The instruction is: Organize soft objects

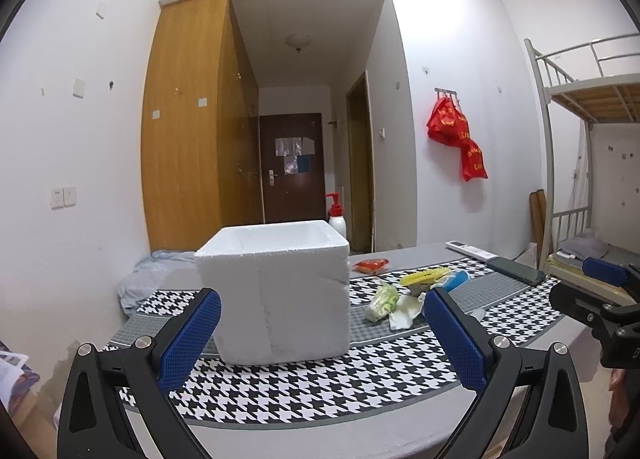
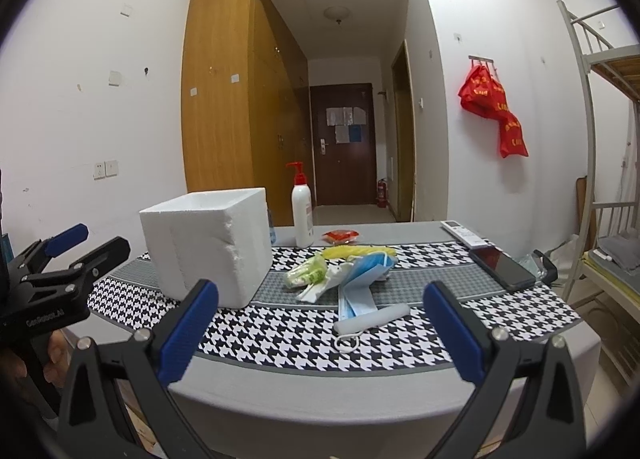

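Note:
A white foam box (image 1: pixel 276 291) (image 2: pixel 210 247), open at the top, stands on the houndstooth table cloth (image 2: pixel 280 331). To its right lies a pile of soft things: a green-white packet (image 2: pixel 306 273) (image 1: pixel 382 301), a yellow item (image 2: pixel 356 250) (image 1: pixel 424 278), blue face masks (image 2: pixel 362 279), white tissue (image 1: pixel 404 313), a white roll (image 2: pixel 372 317) and a red packet (image 2: pixel 341 235) (image 1: pixel 372 265). My left gripper (image 1: pixel 320 335) is open and empty, facing the box. My right gripper (image 2: pixel 320 327) is open and empty, facing the pile.
A white pump bottle with a red top (image 2: pixel 302 215) stands behind the box. A phone (image 2: pixel 502 267) and a white remote (image 2: pixel 464 235) lie at the table's right side. A bunk bed (image 1: pixel 592 107) stands to the right; a wardrobe (image 1: pixel 192 127) and wall to the left.

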The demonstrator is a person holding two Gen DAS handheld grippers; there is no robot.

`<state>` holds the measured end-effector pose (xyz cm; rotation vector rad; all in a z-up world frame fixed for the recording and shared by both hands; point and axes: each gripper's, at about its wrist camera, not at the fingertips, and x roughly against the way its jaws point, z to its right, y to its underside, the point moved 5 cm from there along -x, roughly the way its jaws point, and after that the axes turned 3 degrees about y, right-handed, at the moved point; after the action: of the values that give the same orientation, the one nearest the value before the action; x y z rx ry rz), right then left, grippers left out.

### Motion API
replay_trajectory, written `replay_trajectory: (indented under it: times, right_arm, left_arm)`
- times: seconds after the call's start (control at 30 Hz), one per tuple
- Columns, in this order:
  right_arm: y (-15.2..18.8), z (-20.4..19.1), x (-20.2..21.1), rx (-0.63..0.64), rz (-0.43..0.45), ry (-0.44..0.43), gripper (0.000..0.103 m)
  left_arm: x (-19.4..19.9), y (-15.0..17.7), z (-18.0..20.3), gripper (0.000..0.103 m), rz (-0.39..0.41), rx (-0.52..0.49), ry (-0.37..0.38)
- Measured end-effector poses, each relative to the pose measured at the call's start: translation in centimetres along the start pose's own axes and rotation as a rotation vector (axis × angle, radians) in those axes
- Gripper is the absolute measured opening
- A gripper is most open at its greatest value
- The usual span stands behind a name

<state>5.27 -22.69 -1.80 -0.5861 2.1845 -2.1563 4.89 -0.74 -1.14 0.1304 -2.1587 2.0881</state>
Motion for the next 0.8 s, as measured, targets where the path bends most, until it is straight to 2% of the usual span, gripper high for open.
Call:
replay_trajectory:
  times: [0.8]
  right_arm:
    - [-0.18,0.02,-0.36,0.0,-0.006,-0.005,0.103]
  left_arm:
    - [-0.18,-0.13,-0.73,0.102,-0.02,0.034,0.011]
